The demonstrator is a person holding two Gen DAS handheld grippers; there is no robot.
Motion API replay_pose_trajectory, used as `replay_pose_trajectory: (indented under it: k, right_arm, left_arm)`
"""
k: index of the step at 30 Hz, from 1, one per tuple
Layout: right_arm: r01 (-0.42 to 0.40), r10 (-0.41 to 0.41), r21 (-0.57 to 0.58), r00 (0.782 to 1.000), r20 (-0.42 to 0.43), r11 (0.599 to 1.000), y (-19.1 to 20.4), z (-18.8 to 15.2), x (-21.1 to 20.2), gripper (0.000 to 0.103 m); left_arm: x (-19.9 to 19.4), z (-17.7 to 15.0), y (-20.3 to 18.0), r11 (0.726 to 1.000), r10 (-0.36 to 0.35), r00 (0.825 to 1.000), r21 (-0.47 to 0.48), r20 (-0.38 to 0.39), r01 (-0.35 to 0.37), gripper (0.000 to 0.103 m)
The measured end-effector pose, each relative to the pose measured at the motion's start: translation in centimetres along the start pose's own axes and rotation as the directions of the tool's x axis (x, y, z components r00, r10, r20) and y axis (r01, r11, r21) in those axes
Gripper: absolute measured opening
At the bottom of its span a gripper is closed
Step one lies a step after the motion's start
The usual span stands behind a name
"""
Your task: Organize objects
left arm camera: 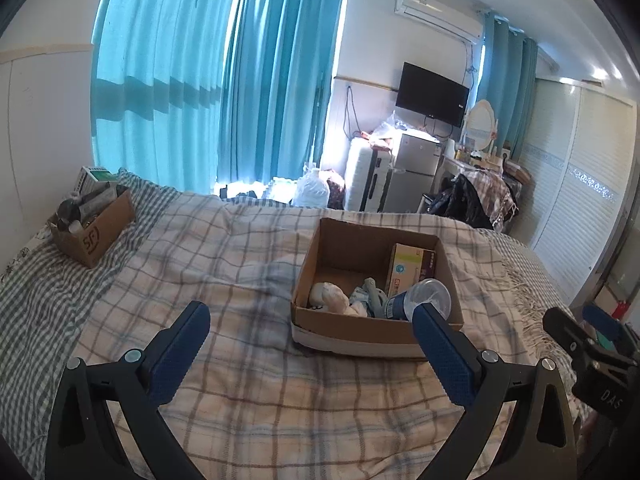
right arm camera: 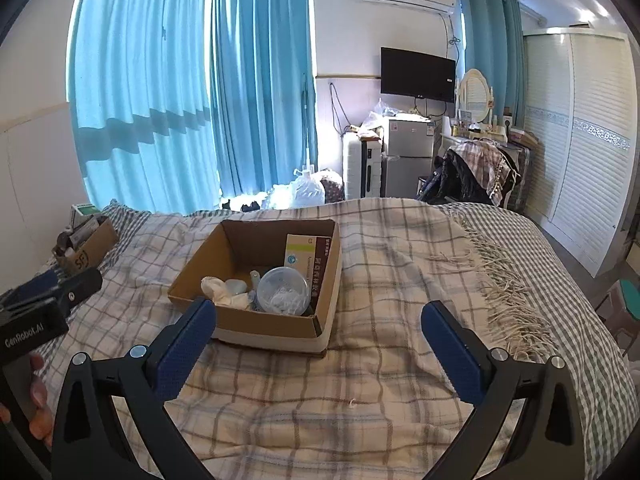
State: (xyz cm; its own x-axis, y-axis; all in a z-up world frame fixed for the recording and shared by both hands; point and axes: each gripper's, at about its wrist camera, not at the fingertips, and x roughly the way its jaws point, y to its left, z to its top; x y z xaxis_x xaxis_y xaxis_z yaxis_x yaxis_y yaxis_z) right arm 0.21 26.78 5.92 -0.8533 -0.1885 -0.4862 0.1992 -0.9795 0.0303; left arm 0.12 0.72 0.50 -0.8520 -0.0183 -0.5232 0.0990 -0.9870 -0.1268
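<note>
An open cardboard box (left arm camera: pixel 308 264) (right arm camera: pixel 192 272) sits on the plaid bed cover. It holds a green and brown carton (left arm camera: pixel 412 268) (right arm camera: pixel 306 254), a clear-lidded blue jar (left arm camera: pixel 424 298) (right arm camera: pixel 282 290), a white cloth bundle (left arm camera: pixel 336 298) (right arm camera: pixel 220 290) and a small grey-blue item (left arm camera: pixel 370 290). My left gripper (left arm camera: pixel 310 328) is open and empty, above the bed just in front of the box. My right gripper (right arm camera: pixel 318 322) is open and empty, in front of the box's near right corner. A second, smaller cardboard box (left arm camera: pixel 94 232) (right arm camera: pixel 86 248) filled with several items stands at the far left.
The plaid blanket (left arm camera: pixel 240 360) (right arm camera: pixel 380 380) covers the bed, with a fringe (right arm camera: pixel 504 280) to the right. Beyond the bed are blue curtains (left arm camera: pixel 208 80), a fridge (right arm camera: pixel 406 156), a white suitcase (left arm camera: pixel 364 176), a clothes-draped chair (right arm camera: pixel 476 172) and a white wardrobe (right arm camera: pixel 580 140).
</note>
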Motion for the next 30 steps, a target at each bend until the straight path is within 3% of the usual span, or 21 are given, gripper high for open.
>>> replay_pose_trajectory:
  k: [7,12,30]
  right_arm:
    - [0.023,-0.022,-0.031,0.999,0.027,0.999,0.8,0.1,0.3,0.103]
    - [0.024,-0.024,-0.029,1.000,0.004,0.999,0.8,-0.3,0.7,0.103]
    - [0.034,-0.036,-0.048,0.999,-0.037,0.998,1.1,-0.9,1.5,0.103]
  left_arm:
    - [0.5,-1.0,-0.4,0.996,0.053,0.998,0.072,0.014,-0.054,0.103]
    - [0.4,-0.9,0.4,0.999,0.037,0.999,0.031,0.004,-0.037,0.103]
    - [0.7,-1.1,0.4,0.998,0.057,0.998,0.034,-0.003,-0.057,0.103]
